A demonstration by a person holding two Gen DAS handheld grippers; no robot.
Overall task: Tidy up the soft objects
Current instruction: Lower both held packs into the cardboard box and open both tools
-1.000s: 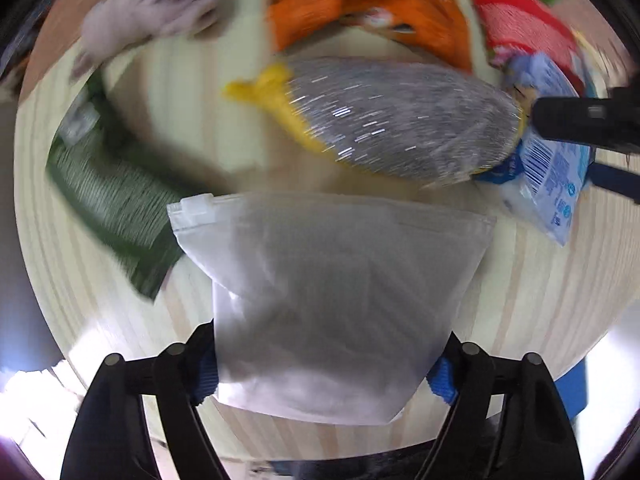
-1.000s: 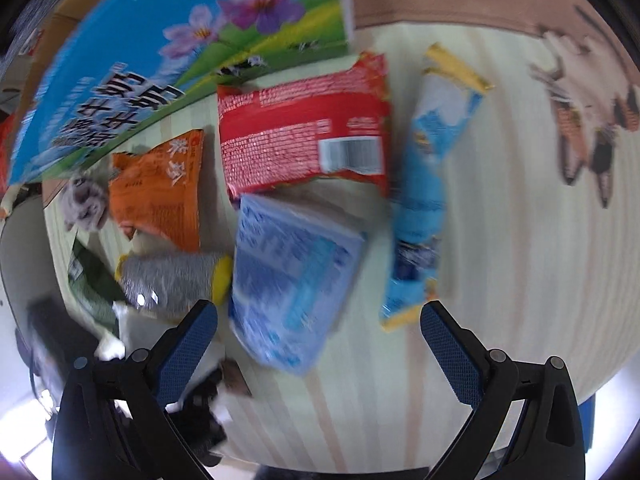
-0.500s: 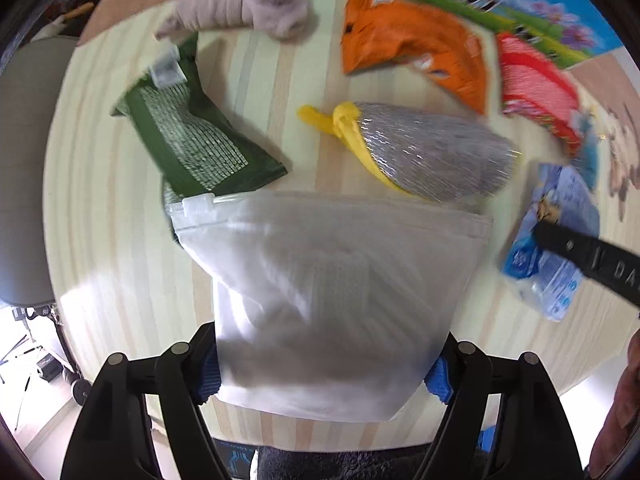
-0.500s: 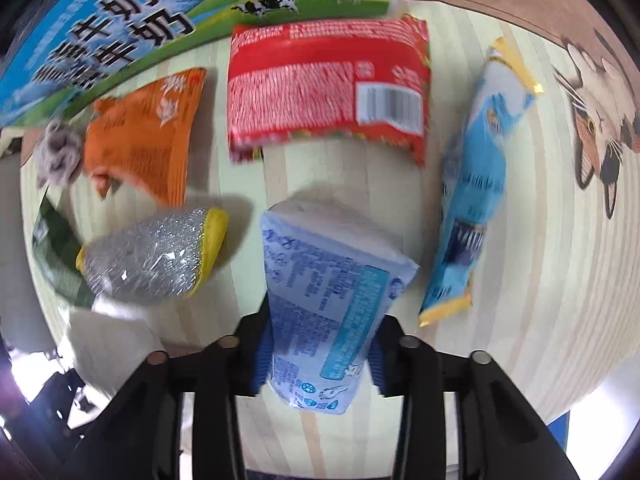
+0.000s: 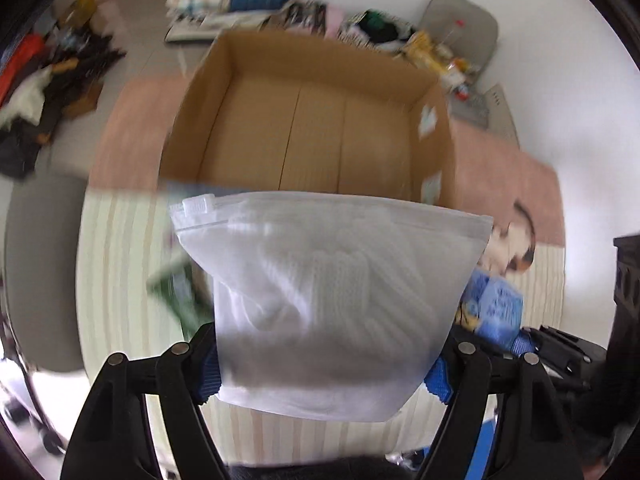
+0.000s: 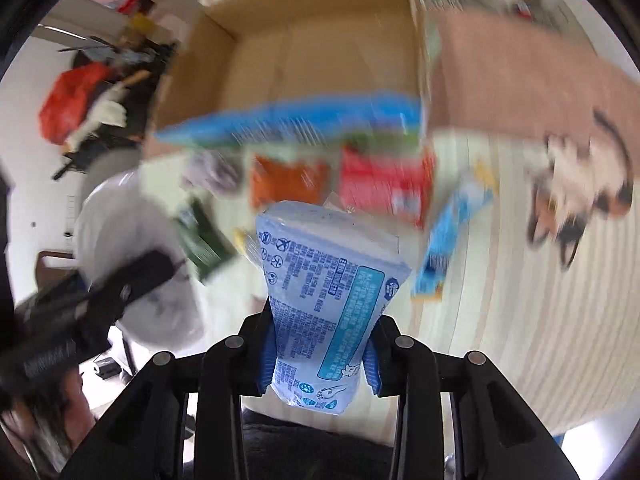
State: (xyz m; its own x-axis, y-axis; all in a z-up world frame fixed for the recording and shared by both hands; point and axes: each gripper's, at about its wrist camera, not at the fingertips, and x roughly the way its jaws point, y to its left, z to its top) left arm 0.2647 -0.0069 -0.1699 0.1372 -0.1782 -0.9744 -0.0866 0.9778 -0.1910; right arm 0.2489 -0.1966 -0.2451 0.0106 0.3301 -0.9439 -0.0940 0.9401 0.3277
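Observation:
My left gripper (image 5: 320, 372) is shut on a frosted white zip bag (image 5: 328, 292) with white knit fabric inside, held in the air in front of an open cardboard box (image 5: 312, 120). My right gripper (image 6: 318, 356) is shut on a light blue tissue pack (image 6: 328, 292), lifted above the table. The box (image 6: 304, 48) also shows in the right wrist view, behind the table. The blue pack (image 5: 494, 308) and the right gripper appear at the right of the left wrist view.
On the striped table (image 6: 520, 320) lie a red packet (image 6: 380, 184), an orange packet (image 6: 288, 180), a blue-yellow packet (image 6: 448, 240), a green packet (image 6: 200, 236) and a grey cloth (image 6: 212, 168). A pink mat with a cat picture (image 6: 576, 188) lies at the right.
Both grippers have lifted and tilted up toward the box, each carrying its item. The right gripper shut on the blue pack within the last second. The views now blur with motion.

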